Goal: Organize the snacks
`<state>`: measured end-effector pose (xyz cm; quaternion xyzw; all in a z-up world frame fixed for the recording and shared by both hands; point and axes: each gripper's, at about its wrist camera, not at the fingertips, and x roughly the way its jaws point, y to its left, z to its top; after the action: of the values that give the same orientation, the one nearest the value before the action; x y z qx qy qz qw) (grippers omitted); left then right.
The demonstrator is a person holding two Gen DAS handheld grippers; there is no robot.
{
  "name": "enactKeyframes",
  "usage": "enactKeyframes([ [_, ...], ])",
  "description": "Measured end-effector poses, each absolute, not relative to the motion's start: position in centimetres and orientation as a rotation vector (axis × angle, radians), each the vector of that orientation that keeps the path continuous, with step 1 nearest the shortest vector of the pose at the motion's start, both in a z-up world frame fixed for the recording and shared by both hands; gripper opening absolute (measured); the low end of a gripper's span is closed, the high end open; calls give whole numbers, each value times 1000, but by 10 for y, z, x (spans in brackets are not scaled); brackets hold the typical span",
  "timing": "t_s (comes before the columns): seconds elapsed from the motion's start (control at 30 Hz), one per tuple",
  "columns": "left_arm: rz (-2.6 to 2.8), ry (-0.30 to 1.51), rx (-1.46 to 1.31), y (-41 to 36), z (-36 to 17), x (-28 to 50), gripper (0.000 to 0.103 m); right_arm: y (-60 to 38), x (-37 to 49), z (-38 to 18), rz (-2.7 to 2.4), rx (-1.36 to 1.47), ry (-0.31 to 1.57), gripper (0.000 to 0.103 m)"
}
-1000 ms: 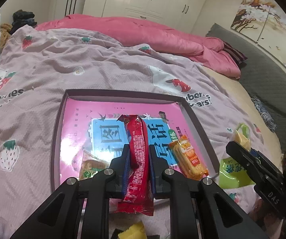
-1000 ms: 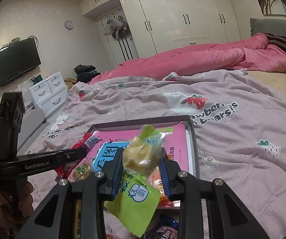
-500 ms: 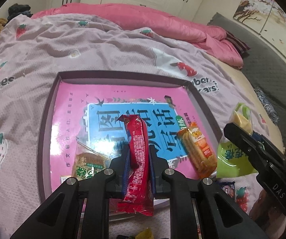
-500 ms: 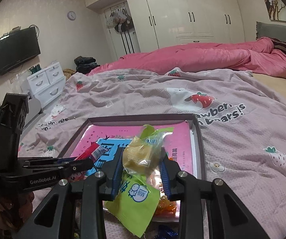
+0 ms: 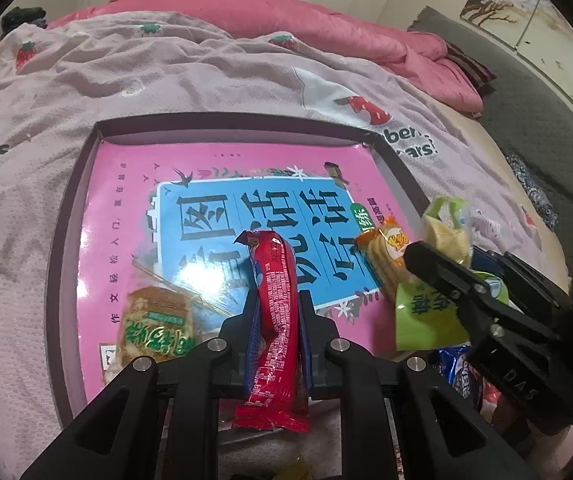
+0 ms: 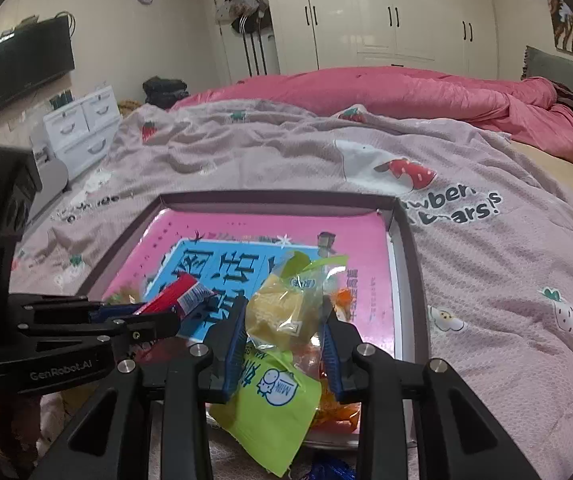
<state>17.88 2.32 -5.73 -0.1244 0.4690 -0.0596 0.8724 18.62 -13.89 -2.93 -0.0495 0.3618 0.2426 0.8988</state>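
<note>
A bed (image 6: 486, 264) with a lilac strawberry-print cover fills the room, a pink quilt (image 6: 386, 88) behind. White wardrobes (image 6: 390, 16) stand at the far wall; a dark television (image 6: 22, 68) hangs above white drawers (image 6: 82, 124).
</note>
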Motion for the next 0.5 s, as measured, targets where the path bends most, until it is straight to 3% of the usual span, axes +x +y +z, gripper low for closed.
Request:
enactKeyframes([
  [0.5, -128, 982, -256, 24, -57, 178, 17, -135, 188, -41, 517, -118, 782, 35],
])
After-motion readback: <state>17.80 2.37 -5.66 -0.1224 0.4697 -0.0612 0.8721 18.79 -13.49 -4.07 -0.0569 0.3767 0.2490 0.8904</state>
